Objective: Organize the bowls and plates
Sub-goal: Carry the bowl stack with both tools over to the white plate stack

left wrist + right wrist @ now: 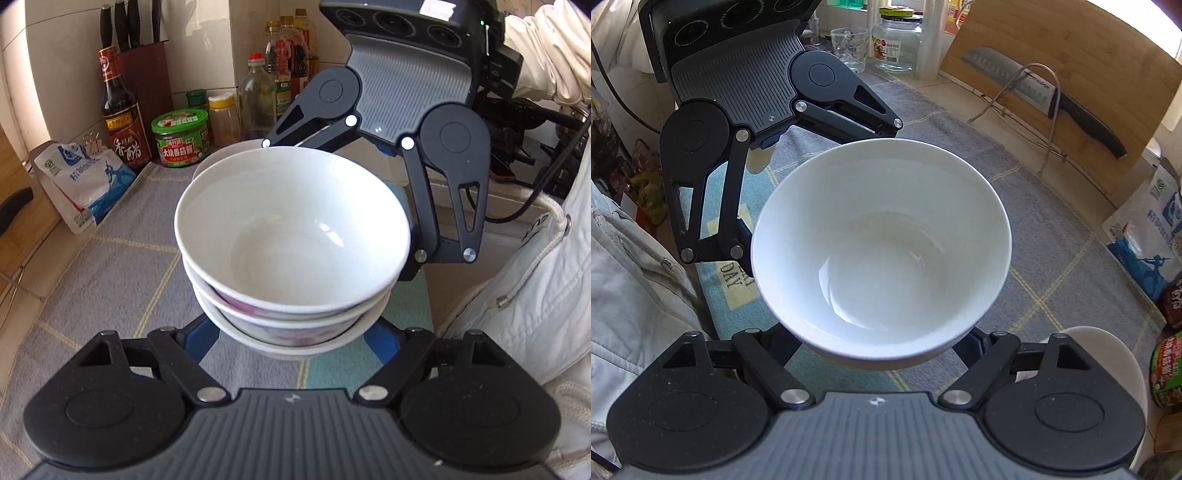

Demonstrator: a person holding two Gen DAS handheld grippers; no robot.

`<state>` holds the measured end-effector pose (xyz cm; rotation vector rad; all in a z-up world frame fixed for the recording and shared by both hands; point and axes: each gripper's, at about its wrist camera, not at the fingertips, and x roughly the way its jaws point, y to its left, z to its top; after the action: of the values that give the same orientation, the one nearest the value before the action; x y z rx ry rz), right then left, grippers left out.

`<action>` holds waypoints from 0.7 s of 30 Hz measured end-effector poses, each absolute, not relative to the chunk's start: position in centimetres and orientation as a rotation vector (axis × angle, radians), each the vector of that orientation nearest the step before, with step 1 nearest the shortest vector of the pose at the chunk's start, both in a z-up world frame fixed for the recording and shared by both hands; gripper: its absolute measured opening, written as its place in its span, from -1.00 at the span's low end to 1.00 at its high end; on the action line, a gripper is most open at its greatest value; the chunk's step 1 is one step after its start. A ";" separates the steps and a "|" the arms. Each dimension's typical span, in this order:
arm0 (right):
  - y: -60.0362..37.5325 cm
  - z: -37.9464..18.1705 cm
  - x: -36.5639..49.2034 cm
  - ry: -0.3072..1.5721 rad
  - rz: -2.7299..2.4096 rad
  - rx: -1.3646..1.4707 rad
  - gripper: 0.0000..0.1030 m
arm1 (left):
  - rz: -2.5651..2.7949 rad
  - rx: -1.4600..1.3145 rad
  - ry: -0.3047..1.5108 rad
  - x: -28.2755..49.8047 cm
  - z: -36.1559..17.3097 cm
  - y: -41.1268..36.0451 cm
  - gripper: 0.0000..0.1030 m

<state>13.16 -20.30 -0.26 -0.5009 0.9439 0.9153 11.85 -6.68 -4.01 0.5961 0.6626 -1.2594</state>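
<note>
Left wrist view: bowl stack (291, 251) sits mid-frame on the grey cloth (110, 266); left gripper (291, 343) straddles its base, spread wide; right gripper (369, 206) flanks the stack from the upper right, also spread; jar (181, 138) upper left.

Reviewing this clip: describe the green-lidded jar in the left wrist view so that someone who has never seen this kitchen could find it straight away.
Start at the dark knife block against the tiled back wall, then drop to the tall dark sauce bottle in front of it. The green-lidded jar stands just right of that bottle, behind the stack of bowls. It is the short, squat one among taller bottles, with a red-and-green label.
</note>
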 end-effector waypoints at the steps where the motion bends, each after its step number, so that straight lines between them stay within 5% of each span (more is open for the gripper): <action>1: -21.3 0.0 13.4 0.940 0.906 -0.505 0.71 | -1.263 0.597 0.652 12.2 -3.9 -7.5 0.63; 21: -35.2 -1.4 19.2 0.982 0.822 -0.522 0.71 | -1.297 0.580 0.608 19.4 -7.1 -21.0 0.63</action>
<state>19.17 -35.23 -1.45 -0.5223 0.9822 0.8216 19.39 -21.02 -7.12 0.5798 0.6081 -1.2970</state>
